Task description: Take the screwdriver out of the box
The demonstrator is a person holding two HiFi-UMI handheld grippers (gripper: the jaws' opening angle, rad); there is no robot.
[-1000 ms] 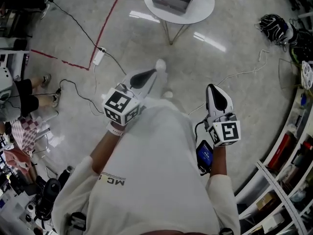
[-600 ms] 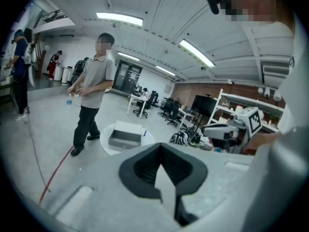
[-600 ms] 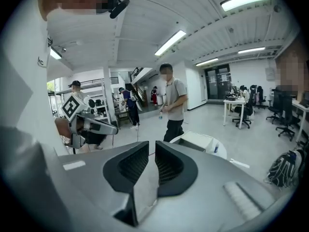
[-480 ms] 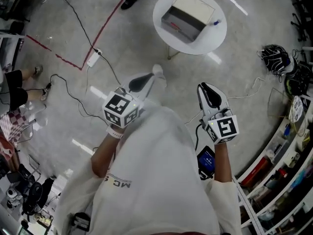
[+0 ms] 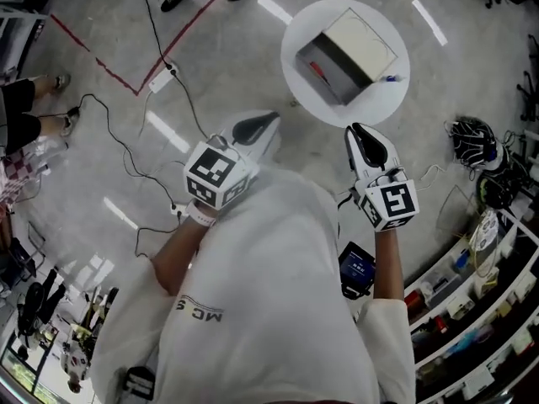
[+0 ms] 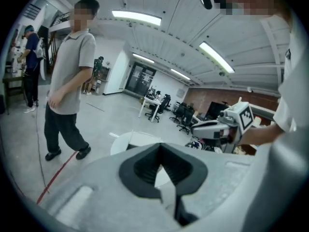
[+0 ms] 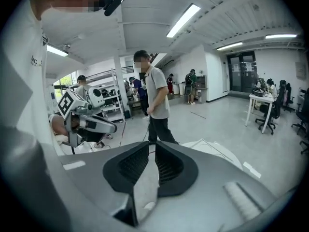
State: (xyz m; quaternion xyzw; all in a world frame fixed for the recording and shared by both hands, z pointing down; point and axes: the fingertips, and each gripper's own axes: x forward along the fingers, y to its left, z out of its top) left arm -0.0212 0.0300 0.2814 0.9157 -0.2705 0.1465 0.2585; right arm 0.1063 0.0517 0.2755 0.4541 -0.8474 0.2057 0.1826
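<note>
Head view, looking steeply down. A round white table [image 5: 389,99] stands on the grey floor ahead of the person and carries 1 open box [image 5: 367,40]. In the box's grey compartment lies a red-handled thing, apparently the screwdriver [image 5: 318,68]; it is too small to read further. A small blue thing [image 5: 390,79] lies on the table beside the box.

Both grippers are held in front of the person's white shirt [image 5: 269,293] and point toward the table; neither touches it. The left gripper [image 5: 268,121] has its jaw tips together, with nothing between them. The right gripper [image 5: 358,133] shows a narrow slit between its 2 jaws, which also hold nothing.

A red tape line [image 5: 109,66] and cables [image 5: 126,154] cross the floor at left, and shelves [image 5: 472,310] stand at right. A device with a blue screen [image 5: 357,268] hangs at the person's hip. In both gripper views a bystander [image 6: 67,81] in a grey shirt stands beyond the table.
</note>
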